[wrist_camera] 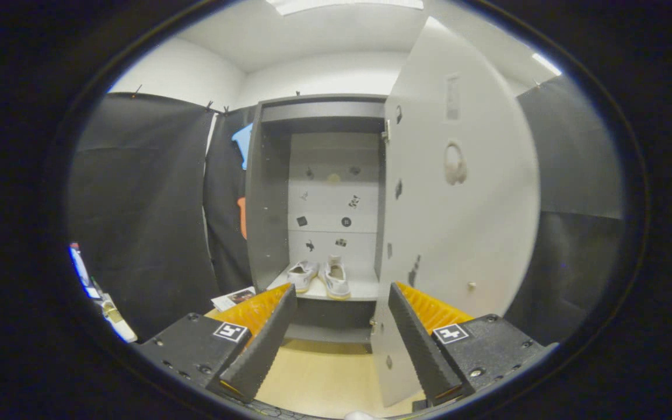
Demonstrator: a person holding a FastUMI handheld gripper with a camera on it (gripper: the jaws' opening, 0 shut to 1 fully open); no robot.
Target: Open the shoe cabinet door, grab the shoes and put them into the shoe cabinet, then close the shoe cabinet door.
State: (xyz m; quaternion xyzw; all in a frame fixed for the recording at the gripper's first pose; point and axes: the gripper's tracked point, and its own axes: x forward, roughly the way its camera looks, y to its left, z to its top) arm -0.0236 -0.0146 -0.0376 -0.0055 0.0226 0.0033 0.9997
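The gripper (336,303) is spread wide, gripping nothing. Beyond its fingers, pale low-top shoes (319,277) (heels outward) sit inside the shoe cabinet (266,192); its door (458,233) stands open at right.

Tool (336,303) spread empty, shoes (318,277) inside cabinet (266,192), door (458,233) open

No legible text. Square coded marker tags (230,331) sit on the gripper (336,291), at 7 and 5 o'clock.
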